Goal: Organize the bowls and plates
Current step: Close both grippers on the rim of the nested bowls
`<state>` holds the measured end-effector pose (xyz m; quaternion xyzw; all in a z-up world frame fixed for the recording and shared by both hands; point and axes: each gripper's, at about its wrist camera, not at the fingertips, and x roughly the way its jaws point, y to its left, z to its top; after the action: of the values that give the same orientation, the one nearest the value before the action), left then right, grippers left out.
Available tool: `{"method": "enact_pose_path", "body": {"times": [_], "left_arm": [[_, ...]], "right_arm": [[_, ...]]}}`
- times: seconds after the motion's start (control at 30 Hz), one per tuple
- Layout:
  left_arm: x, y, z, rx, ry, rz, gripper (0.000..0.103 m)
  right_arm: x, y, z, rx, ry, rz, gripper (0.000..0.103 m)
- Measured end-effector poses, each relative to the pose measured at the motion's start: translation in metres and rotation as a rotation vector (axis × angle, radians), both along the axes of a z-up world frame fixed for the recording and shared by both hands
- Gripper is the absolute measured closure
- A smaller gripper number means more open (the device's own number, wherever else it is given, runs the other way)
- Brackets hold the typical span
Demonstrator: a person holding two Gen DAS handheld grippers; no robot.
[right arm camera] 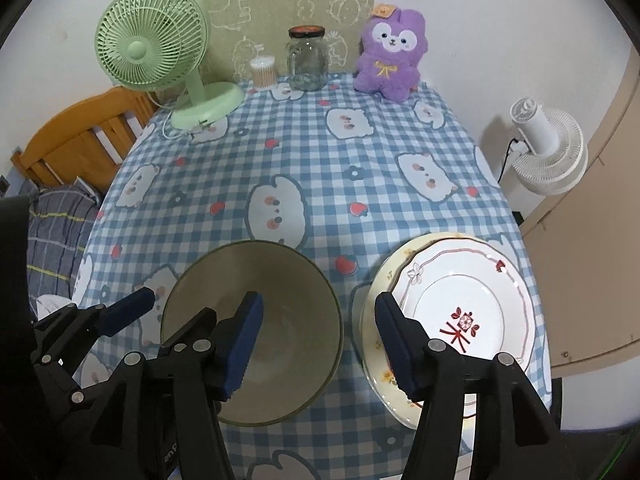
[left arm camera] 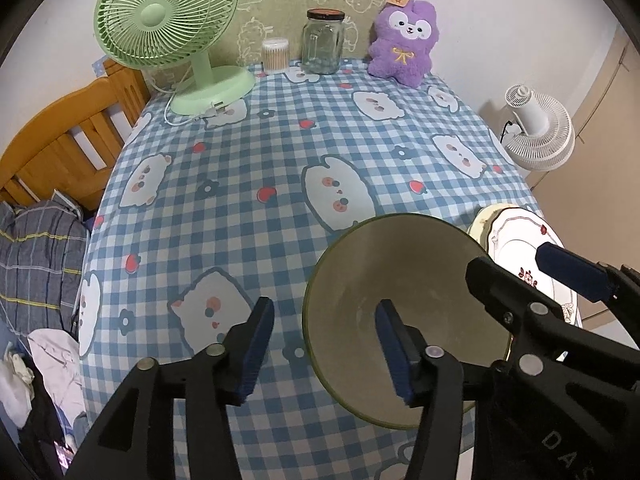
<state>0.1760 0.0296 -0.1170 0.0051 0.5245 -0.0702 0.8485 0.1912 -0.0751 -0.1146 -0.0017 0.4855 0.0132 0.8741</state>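
On the checked tablecloth (left arm camera: 248, 208), left tool (left arm camera: 324, 348) open astride bowl (left arm camera: 404, 280) rim, right tool (right arm camera: 320, 344) open, empty.

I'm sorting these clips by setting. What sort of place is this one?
Most likely a bedroom or small living space in a home, not a kitchen. A wooden bed frame with bedding stands beside the table, which has a cartoon checked cloth, a purple plush toy and a green desk fan.

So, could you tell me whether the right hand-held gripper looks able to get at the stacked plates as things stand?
Probably yes. The right hand-held gripper is open, one finger above the near rim of the plates. Nothing lies between; the green bowl sits apart to their left.
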Motion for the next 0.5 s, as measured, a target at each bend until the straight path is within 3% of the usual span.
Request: {"method": "enact_pose_path", "body": {"times": [0.17, 0.5], "left_arm": [[0.002, -0.002, -0.008, -0.001, 0.009, 0.011, 0.037], [0.011, -0.001, -0.031, -0.013, 0.052, 0.054, 0.036]], "right_arm": [[0.007, -0.002, -0.012, 0.008, 0.026, 0.011, 0.041], [0.025, -0.007, -0.038, 0.023, 0.083, 0.030, 0.041]]}}
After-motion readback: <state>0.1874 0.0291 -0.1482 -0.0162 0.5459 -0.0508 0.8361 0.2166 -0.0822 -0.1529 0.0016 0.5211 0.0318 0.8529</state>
